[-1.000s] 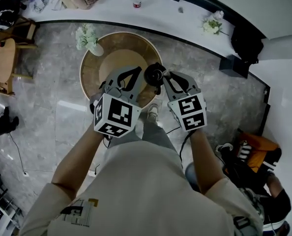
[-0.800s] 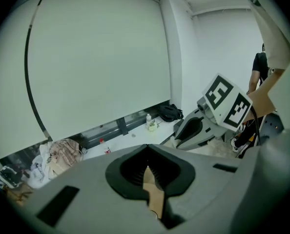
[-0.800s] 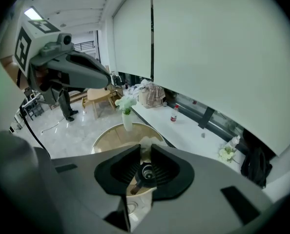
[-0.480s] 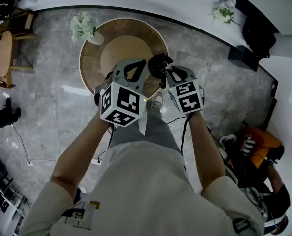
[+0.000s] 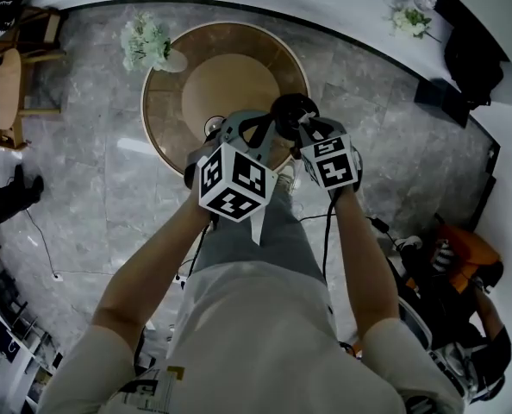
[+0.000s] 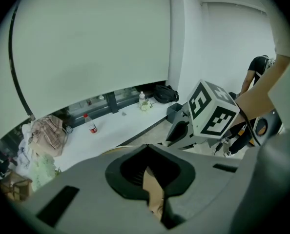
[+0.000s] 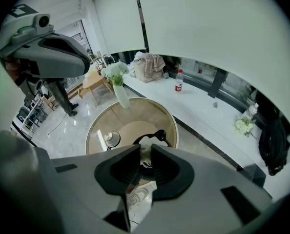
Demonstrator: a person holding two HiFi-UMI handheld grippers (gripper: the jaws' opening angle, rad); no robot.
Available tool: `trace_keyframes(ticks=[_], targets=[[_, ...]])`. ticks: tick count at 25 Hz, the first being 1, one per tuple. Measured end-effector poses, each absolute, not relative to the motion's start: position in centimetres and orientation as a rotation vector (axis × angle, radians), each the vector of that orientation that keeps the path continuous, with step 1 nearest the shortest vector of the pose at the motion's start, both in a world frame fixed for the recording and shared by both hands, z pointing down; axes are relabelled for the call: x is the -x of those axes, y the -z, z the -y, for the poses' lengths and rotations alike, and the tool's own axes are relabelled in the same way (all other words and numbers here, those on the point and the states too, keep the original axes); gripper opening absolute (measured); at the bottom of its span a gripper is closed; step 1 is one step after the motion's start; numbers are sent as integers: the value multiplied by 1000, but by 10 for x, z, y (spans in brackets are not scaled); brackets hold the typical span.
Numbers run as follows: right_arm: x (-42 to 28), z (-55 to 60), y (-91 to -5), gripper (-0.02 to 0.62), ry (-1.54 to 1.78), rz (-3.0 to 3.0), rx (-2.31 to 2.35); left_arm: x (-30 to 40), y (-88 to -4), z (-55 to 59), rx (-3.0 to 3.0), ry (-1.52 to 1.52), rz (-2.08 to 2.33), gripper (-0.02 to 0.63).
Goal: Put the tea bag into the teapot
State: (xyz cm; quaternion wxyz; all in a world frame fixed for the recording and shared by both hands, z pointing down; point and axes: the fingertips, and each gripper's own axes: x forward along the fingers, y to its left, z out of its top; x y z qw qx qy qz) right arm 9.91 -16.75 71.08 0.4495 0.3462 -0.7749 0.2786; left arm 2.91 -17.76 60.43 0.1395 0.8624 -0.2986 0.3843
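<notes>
Claws have drawn closer together over the teapot [image 5: 290,110] near the desk [image 5: 174,102] rim; right claw [image 7: 144,152] pinches the white tea bag [image 7: 146,143] above its mouth, left claw [image 6: 149,172] is nearly together, load unclear; an off-centre release would miss the mouth.

teapot [image 5: 287,109]: my right gripper [image 7: 144,152] covers its near side; only a dark loop shows past my jaws.
pale thing [image 7: 148,144] inside it: too small to name.
left gripper [image 6: 147,168] gap: a tan sliver [image 6: 152,189], perhaps the table [image 5: 178,110] behind; can't tell.
</notes>
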Motion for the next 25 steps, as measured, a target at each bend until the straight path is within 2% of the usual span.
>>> trace_keyframes(ticks=[20, 25], targets=[[-91, 165, -794, 69, -723, 1834, -707, -25, -653, 156, -2435, -1097, 800, 8], [-90, 165, -790, 112, -692, 1830, -722, -18, -656, 147, -2425, -1109, 807, 8]])
